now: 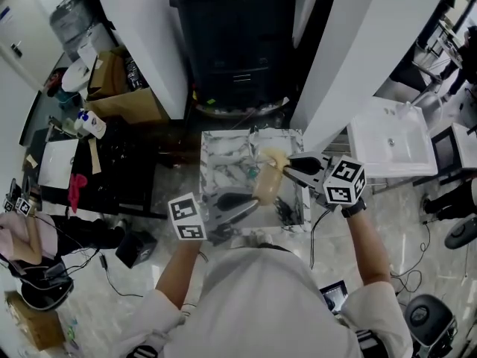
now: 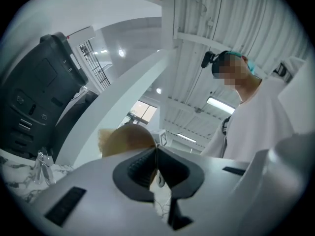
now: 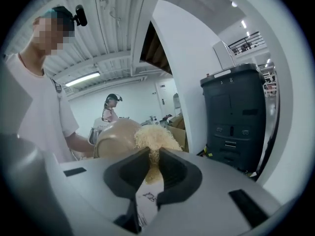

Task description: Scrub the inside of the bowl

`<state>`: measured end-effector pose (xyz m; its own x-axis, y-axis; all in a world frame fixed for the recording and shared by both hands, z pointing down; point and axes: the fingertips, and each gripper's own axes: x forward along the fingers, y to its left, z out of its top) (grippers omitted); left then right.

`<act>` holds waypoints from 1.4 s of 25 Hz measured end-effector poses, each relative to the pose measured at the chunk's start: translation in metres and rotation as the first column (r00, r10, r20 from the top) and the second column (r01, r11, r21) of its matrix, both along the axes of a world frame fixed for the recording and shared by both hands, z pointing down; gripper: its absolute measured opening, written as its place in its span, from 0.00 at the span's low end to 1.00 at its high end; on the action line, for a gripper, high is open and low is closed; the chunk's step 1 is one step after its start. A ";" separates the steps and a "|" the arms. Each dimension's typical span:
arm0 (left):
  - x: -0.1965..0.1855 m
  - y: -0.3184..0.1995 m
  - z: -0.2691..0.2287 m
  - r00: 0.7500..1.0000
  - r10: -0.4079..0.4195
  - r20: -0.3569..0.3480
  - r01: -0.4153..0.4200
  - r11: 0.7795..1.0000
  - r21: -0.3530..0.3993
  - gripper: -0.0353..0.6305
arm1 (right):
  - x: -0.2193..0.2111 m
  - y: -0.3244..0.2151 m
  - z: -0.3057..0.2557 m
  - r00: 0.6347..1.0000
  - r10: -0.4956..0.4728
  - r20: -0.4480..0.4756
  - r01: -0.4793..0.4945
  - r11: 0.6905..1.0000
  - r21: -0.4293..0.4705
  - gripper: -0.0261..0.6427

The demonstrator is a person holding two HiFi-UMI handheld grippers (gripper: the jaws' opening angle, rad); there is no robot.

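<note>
- Head view: the left gripper (image 1: 250,202) reaches in from the near left and the right gripper (image 1: 287,166) from the right. They meet over the marble-patterned table (image 1: 223,155). Between them is the tan rounded bowl (image 1: 264,189), lifted clear of the table top, with the straw-coloured fibrous scrubbing pad (image 1: 273,158) at its far edge. A tall black bin (image 1: 238,43) stands beyond the table.
- Left gripper view: the left gripper (image 2: 155,151) has its jaws pressed almost together. They appear to pinch the thin rim of the bowl (image 2: 127,140), which sits just beyond them on the left.
- Right gripper view: the right gripper (image 3: 152,156) has its jaws clamped on the pad (image 3: 155,137). The tuft of the pad touches or overlaps the bowl (image 3: 114,139) just left of it.
- Step in hand, by judgement: bringing pad and bowl together at the rim, with scrubbing at its start or between strokes. The next move calls for turning the opening towards the pad and pressing the tuft inside, while the left grip stays firm.
</note>
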<state>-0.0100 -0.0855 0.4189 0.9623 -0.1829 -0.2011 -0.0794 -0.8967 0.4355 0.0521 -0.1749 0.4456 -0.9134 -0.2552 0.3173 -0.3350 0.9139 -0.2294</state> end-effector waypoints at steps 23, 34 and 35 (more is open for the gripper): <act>-0.027 -0.058 -0.005 0.991 -0.131 -0.034 0.130 0.991 -0.042 0.09 | -0.027 0.024 -0.072 0.996 -0.029 0.084 0.019 0.993 0.120 0.13; -0.041 -0.052 -0.036 0.972 -0.125 -0.201 0.113 0.991 -0.070 0.09 | -0.021 0.008 -0.009 0.999 0.034 -0.017 -0.034 0.999 -0.012 0.13; -0.044 -0.054 -0.035 0.969 -0.138 -0.204 0.125 0.989 -0.078 0.09 | -0.024 0.013 -0.005 0.999 0.025 -0.027 -0.026 1.000 -0.018 0.13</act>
<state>-0.0544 -0.1399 0.3839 0.8671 -0.3242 -0.3782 -0.0964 -0.8540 0.5112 0.0284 -0.1622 0.4406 -0.8979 -0.2722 0.3460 -0.3643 0.9007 -0.2367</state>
